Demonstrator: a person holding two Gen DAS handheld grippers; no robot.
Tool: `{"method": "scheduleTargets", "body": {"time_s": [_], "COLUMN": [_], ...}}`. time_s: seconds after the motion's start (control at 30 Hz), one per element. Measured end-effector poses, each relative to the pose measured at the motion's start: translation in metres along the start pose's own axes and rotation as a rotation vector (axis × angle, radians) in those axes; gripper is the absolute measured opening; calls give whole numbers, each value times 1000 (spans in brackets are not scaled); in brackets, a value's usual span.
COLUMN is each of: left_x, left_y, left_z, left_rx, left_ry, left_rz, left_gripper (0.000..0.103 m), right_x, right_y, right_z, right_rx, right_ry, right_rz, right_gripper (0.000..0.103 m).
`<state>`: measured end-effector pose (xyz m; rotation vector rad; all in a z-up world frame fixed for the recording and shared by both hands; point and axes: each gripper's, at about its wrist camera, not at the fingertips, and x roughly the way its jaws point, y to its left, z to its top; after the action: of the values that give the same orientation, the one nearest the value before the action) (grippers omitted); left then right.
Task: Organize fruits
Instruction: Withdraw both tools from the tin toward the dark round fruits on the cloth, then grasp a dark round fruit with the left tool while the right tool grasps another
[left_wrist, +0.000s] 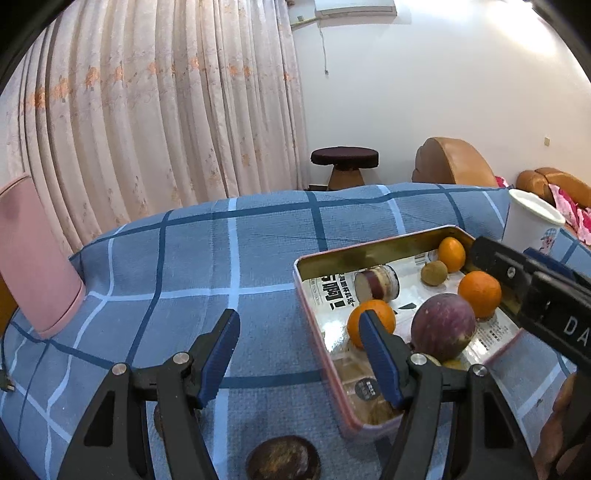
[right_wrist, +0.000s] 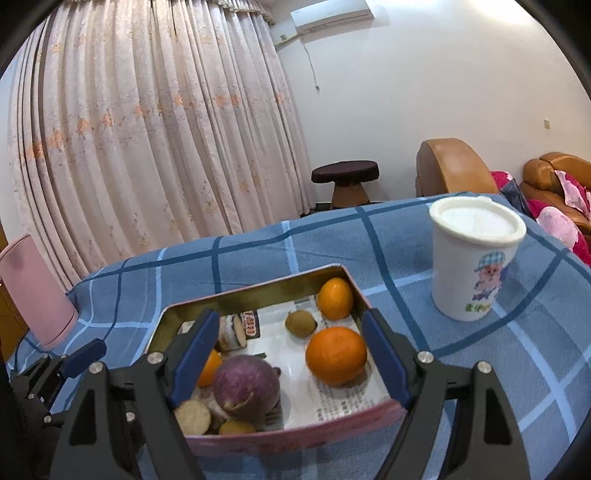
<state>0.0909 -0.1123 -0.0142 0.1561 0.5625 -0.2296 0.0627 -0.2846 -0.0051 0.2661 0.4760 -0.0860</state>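
A shallow rectangular metal tin with a pink outer wall is seen on a blue checked cloth, and most of the fruit is gathered inside it: three round oranges, of which the largest lies near the tin's right wall, a purple-skinned round fruit near the front wall, a small brownish-green fruit towards the back, and some cut pieces at the front left corner. One dark brown round object is left outside on the cloth, close below the left gripper; whether it is a fruit cannot be told. The step in hand is judged to be the choice of the next fruit. It is best done by one gripper at a time, with the blue pads brought down on either side of a single fruit so that its neighbours are not pushed, and the tin's thin wall should be cleared rather than struck. The right gripper is released, its jaws wide apart and nothing pressed between them; it is held over the tin's front wall, with the purple fruit and the large orange framed between its fingers but untouched. The left gripper is likewise unclenched and empty, placed beside the tin's left wall, its right pad in front of an orange without any grip being shown.
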Motion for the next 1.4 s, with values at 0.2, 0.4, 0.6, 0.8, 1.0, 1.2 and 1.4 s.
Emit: {"method": "scheduleTargets", "body": {"time_s": [0.2, 0.4, 0.6, 0.8, 1.0, 1.2, 1.4], "left_x": [-9, -10, -9, -14, -4, -1, 0], "left_y": [9, 18, 31, 65, 111, 130, 146], "left_z": [-7, -11, -15, -16, -19, -22, -23], "left_rx": [0, 8, 28, 20, -42, -39, -65], "left_ry": [2, 17, 48, 36, 98, 123, 144], "left_rz": [-15, -23, -22, 5, 25, 50, 47], "left_gripper": [68, 68, 69, 69, 69, 69, 69], "right_x": [-12, -26, -35, -48, -41, -17, 3], "right_y": [11, 24, 38, 60, 93, 117, 138], "right_z": [-10, -21, -34, -50, -70, -79, -85], "right_rx": [-8, -24, -32, -74, -140, -142, -195], "right_ry": [5, 6, 47, 81, 189, 303, 361], "right_rz": [18, 39, 84, 141, 219, 266, 223], "right_gripper": [83, 82, 76, 71, 71, 70, 63]}}
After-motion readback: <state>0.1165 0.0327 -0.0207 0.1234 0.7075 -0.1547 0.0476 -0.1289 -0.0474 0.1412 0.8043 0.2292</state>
